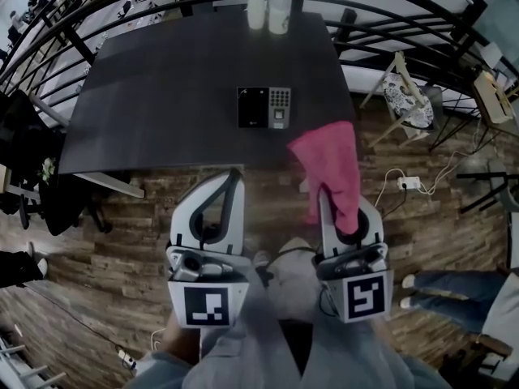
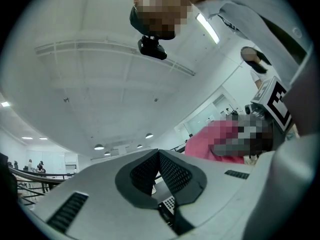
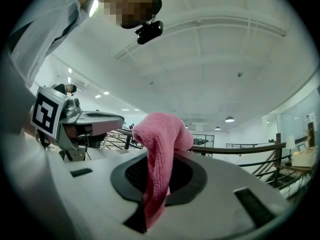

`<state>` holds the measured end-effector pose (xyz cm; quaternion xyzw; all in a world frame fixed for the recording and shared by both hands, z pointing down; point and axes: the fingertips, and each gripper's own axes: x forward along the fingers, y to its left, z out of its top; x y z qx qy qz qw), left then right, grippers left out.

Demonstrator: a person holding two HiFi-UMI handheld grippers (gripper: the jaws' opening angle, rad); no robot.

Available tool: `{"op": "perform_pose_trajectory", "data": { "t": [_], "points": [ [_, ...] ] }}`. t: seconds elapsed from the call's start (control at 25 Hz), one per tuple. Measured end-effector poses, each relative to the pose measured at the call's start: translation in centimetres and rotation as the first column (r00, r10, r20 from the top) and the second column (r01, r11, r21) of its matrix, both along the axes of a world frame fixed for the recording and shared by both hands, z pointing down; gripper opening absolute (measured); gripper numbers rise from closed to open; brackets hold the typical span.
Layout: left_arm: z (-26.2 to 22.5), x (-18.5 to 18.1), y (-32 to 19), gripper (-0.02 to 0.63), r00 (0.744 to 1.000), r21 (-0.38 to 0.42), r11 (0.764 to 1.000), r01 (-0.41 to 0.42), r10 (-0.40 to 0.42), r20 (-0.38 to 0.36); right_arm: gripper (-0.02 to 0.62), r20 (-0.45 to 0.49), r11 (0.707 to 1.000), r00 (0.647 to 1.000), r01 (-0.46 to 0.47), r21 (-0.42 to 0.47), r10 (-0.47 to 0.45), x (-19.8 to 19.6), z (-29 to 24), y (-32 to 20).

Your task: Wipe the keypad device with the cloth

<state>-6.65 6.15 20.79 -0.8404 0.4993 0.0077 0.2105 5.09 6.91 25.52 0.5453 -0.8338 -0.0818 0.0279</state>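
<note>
1. Two grippers show in the head view, low in the picture, over a wood floor (image 1: 122,241).
   - The left gripper (image 1: 236,173) has its jaws pressed together, and nothing is in them.
   - The right gripper (image 1: 340,205) is pinching the pink cloth (image 1: 331,162). The cloth sticks up from the jaws toward 12 o'clock and flops over.
   - The keypad device (image 1: 263,106) lies flat on the dark table (image 1: 162,87), near the table's front edge.
   - From the left gripper's tip the device is at about 1 o'clock. From the right gripper it is at about 11 o'clock.
   - The device is apart from both grippers, and the cloth is not touching it.
   - Two pale bottles (image 1: 268,10) stand at the far edge of the table, at 12 o'clock from the device.

2. Left gripper view: the two jaws meet at their tips, with nothing caught between them.
   - A bit of the device's keys peeks through the small gap low down, at 6 o'clock from the tips.
   - The pink cloth shows off at 2 o'clock, with the right gripper's marker cube above it.

3. Right gripper view: the jaws are squeezed on the cloth.
   - The cloth bunches up above the jaws and hangs down between them toward 6 o'clock.
   - The left gripper shows at 9 o'clock.
   - The device cannot be seen from this side.
</note>
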Motion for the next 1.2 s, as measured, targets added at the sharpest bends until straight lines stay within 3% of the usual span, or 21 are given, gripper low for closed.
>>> {"op": "perform_pose_trajectory", "data": {
  "t": [0.6, 1.2],
  "points": [
    [0.7, 1.2, -5.2, 0.003, 0.998, -0.024, 0.998, 0.065, -0.065, 0.015, 0.040, -0.010, 0.999, 0.999, 0.033, -0.036, -0.033, 1.8, 1.4, -6.9],
    [0.9, 3.4, -13.1, 0.003, 0.974, -0.051, 0.973, 0.226, -0.224, 0.039, 0.040, -0.019, 0.984, 0.987, 0.156, -0.087, -0.158, 4.6, 3.0, -17.5]
  ]
}}
